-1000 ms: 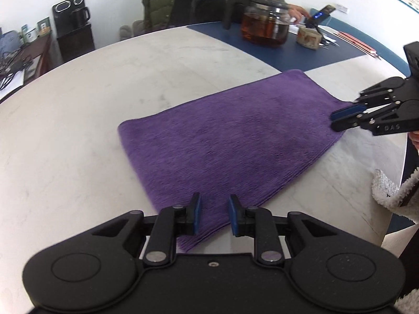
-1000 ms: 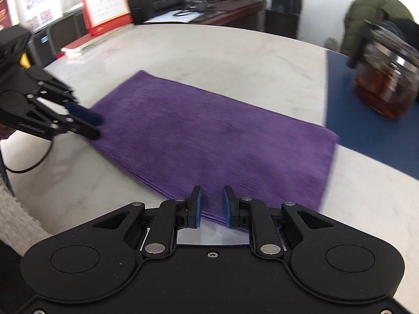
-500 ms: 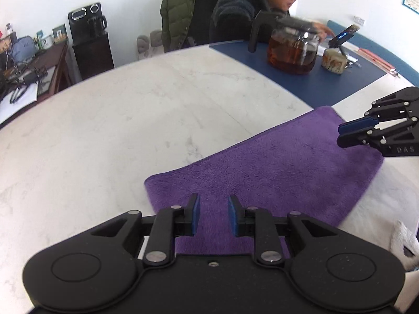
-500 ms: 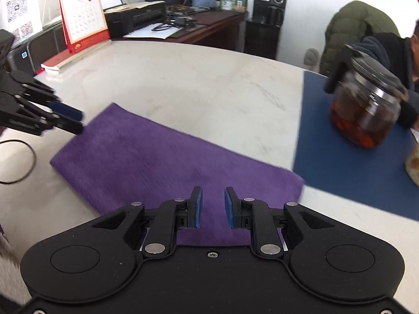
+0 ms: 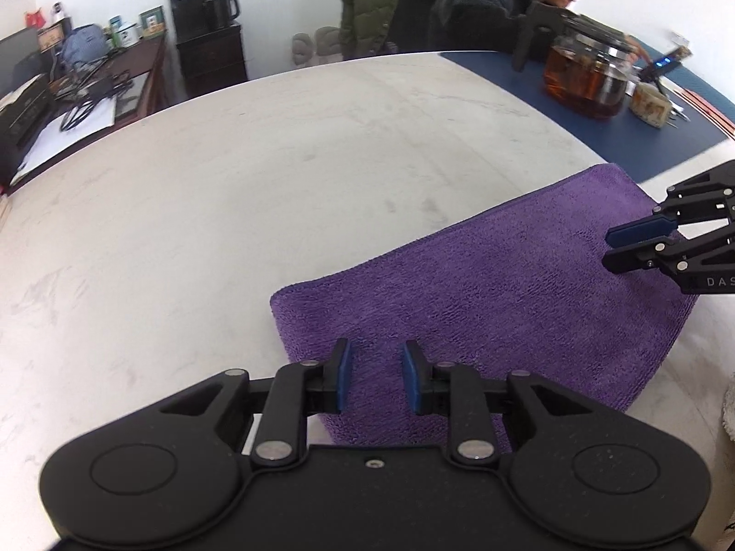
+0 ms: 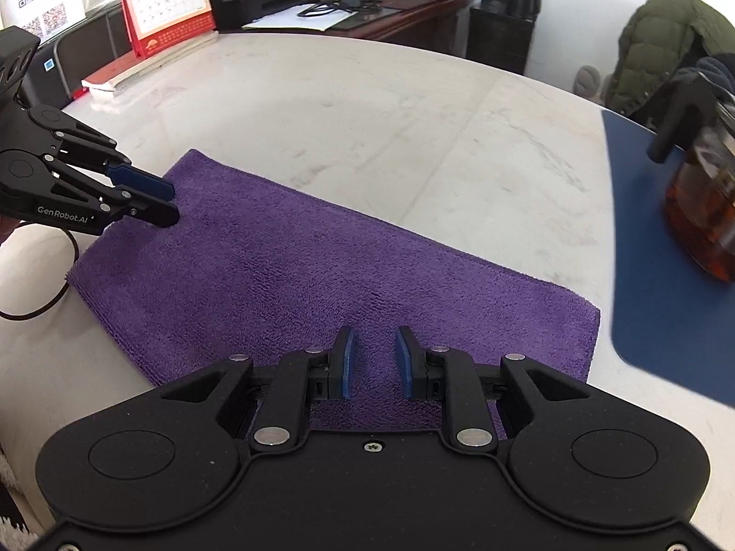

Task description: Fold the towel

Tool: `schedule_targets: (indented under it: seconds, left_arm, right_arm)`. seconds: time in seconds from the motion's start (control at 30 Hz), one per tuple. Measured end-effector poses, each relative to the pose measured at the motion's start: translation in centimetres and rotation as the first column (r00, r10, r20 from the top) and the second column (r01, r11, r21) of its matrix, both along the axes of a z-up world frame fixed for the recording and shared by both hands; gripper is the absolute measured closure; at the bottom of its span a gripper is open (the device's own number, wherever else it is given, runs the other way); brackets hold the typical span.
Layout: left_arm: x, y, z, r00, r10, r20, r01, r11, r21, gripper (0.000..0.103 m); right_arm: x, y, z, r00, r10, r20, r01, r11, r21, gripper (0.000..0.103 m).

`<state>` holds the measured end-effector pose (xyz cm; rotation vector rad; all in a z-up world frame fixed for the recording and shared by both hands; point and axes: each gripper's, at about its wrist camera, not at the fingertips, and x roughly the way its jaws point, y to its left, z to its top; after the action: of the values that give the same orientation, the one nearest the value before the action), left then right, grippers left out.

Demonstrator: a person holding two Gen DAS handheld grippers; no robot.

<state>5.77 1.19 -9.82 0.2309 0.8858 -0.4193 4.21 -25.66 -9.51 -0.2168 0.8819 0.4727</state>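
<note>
A purple towel (image 5: 505,284) lies flat on the white marble table (image 5: 229,183), with stacked layers showing along one side edge (image 6: 105,312). My left gripper (image 5: 374,353) hovers over the towel's left end, its blue pads a small gap apart with nothing between them. My right gripper (image 6: 374,340) hangs the same way over the right end, also with nothing in it. Each shows in the other's view: the right gripper (image 5: 610,248) above the towel's far right part, the left gripper (image 6: 172,205) above its far left corner.
A glass teapot of brown tea (image 5: 583,82) stands on a blue mat (image 6: 666,312) just beyond the towel's right end. A seated person (image 5: 505,0) is behind it. A desk calendar (image 6: 161,4) and books sit at the table's far left edge.
Both grippers have moved forward from the towel's near edge to over its surface. The towel's far edge now lies much nearer in both views. The jaws stay apart and hold nothing.
</note>
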Motion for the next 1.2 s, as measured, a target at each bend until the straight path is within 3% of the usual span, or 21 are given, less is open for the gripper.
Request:
schedule_targets:
  seconds: [0.27,0.57,0.9,1.2]
  left_arm:
    - [3.1,2.0,0.2,0.996,0.087,0.013,-0.087,0.996,0.034,0.077]
    - [5.7,2.7,0.5,0.988,0.154,0.015,-0.155,0.987,0.039,0.077]
    - [5.7,3.0,0.3,0.978,0.208,0.031,-0.208,0.978,0.005,0.077]
    - [4.5,2.5,0.9,0.967,0.254,-0.001,-0.254,0.967,-0.006,0.073]
  right_arm:
    - [3.3,3.0,0.0,0.998,0.058,0.016,-0.058,0.998,0.007,0.083]
    - [5.6,4.2,-0.2,0.999,0.037,0.038,-0.038,0.999,0.008,0.083]
    - [6.7,5.1,-0.3,0.999,0.018,0.032,-0.018,1.000,-0.009,0.082]
    - [5.6,4.4,1.3,0.997,-0.083,-0.004,0.082,0.996,-0.035,0.072]
